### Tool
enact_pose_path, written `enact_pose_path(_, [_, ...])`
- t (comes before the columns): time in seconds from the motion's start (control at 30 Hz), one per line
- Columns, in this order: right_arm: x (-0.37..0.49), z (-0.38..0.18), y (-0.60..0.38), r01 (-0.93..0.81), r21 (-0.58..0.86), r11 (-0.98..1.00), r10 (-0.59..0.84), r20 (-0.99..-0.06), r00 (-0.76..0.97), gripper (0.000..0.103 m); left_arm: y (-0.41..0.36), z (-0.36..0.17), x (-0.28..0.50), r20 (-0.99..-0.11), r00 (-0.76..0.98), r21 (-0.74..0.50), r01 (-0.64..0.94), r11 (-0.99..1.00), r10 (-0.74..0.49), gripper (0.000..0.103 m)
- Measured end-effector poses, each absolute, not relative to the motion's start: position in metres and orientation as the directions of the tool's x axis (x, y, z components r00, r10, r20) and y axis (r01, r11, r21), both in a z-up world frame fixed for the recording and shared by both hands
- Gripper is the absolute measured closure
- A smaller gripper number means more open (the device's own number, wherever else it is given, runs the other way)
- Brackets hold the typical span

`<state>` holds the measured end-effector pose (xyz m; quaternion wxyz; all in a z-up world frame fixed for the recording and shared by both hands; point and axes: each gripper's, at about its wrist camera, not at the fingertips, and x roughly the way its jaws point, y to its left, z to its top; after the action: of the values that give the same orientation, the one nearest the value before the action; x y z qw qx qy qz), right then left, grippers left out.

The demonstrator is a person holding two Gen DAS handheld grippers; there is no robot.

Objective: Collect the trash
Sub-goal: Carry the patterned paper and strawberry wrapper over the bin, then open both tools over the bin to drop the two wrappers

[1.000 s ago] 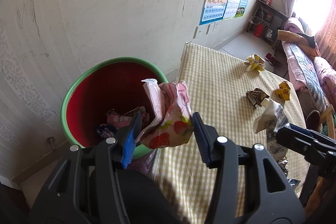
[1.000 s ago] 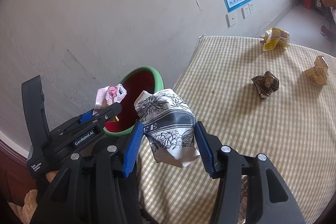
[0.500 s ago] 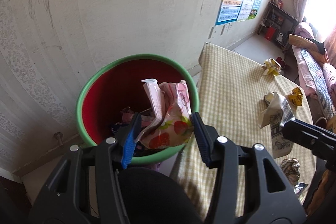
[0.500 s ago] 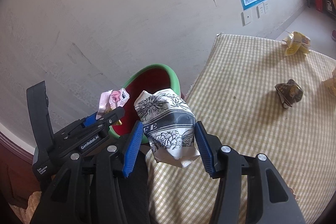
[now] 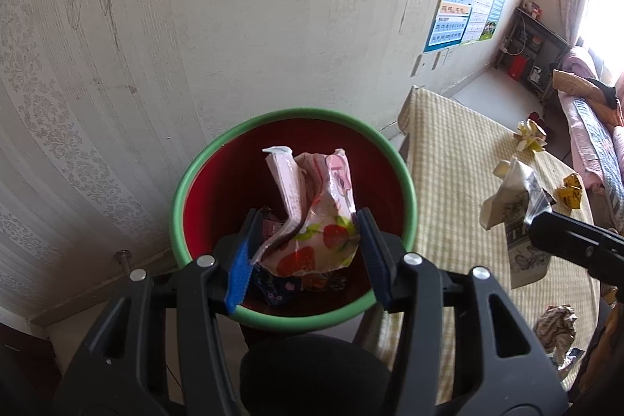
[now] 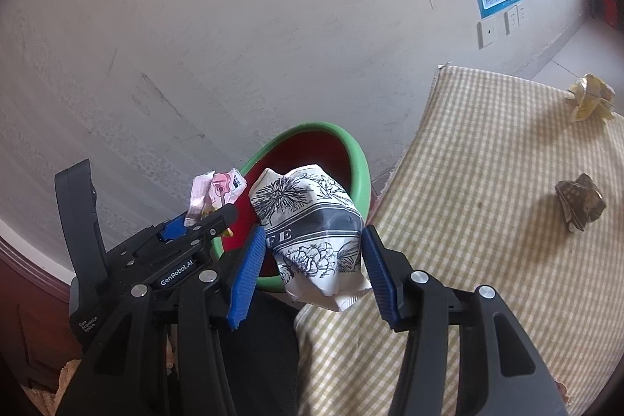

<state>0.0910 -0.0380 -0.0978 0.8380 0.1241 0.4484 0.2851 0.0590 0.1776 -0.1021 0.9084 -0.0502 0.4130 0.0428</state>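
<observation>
Left tongs (image 5: 306, 252); pink wrapper (image 5: 312, 213) upright

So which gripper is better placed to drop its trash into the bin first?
Left. The left gripper holds its pink strawberry wrapper over the bin; the right gripper's floral wrapper hangs nearer the rim.
</observation>
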Motion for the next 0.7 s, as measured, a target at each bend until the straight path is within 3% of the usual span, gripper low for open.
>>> enact_pose_path(0.7, [0.137, -0.119, 0.005, -0.359, 0.492, 0.793, 0.606, -0.701, 0.376, 0.053, 0.209, -0.126, 0.084, -0.791, 0.609, -0.056, -0.157, 0.986, 0.052, 0.055])
